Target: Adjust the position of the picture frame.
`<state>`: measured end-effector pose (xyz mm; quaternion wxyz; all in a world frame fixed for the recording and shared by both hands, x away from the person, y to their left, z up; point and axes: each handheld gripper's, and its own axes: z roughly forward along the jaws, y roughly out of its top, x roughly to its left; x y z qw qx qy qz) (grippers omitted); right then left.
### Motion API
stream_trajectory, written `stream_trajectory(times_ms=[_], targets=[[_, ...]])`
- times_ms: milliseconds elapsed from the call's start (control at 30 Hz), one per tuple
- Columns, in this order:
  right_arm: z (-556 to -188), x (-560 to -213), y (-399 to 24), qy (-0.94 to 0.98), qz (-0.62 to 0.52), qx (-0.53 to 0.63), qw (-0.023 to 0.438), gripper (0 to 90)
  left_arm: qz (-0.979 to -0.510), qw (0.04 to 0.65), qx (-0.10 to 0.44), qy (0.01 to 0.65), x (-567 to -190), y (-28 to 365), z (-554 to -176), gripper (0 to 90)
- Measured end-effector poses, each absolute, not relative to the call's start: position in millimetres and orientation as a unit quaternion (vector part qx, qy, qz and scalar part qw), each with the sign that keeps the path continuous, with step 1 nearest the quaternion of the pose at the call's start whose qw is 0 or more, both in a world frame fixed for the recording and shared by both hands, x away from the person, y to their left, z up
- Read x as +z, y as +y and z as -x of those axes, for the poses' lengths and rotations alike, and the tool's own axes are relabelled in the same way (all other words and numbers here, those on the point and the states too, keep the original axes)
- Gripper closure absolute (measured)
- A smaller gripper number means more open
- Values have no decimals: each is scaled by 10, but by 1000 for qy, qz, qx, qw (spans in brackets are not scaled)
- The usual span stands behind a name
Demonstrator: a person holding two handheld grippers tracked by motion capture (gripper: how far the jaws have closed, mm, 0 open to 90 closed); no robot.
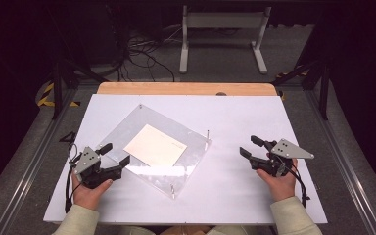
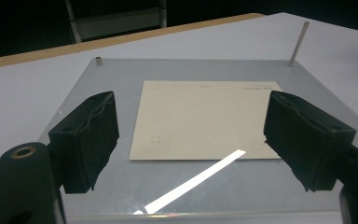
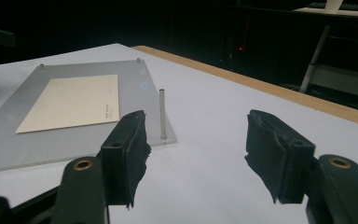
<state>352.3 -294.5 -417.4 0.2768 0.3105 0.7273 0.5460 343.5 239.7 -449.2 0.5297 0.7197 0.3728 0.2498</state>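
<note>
A dark room with cables and a white metal stand on the floor lies behind a white table (image 1: 254, 112) whose far edge shows a strip of bare wood. On it, left of the middle of the high view, a clear acrylic plate (image 1: 127, 125) lies turned at a slant, with a cream card (image 1: 155, 145) flat on its centre and a thin metal pin (image 1: 207, 134) standing upright at its right-hand corner; short studs mark other corners. The left gripper (image 1: 115, 152) sits in the lower left of the high view, its jaws spread wide and holding nothing, their tips at the plate's near-left edge; in the left gripper view the card lies straight ahead between the two black jaws, in the middle of the frame. The right gripper (image 1: 248, 146) rests at the lower right of the high view, well apart from the plate, jaws also parted and empty; in its own view the pin stands just beyond its left jaw and the card lies in the upper left. The step in hand looks like a reach for the card. Because it lies flat on slick acrylic, a jaw should probably slide low under one edge, while the other gripper steadies the plate so that it does not skate.
</note>
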Motion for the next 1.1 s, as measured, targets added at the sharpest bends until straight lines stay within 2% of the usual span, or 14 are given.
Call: stream_trajectory(times_ms=[467,1100], targets=[[-3470,-4074,-2823,734,-297,548,269,376,-733,522,248,359,-4409,2304,-3357,191],[-3336,-3941,-2144,768,-221,560,219,374,-733,522,241,364,-4421,2319,-3366,190]])
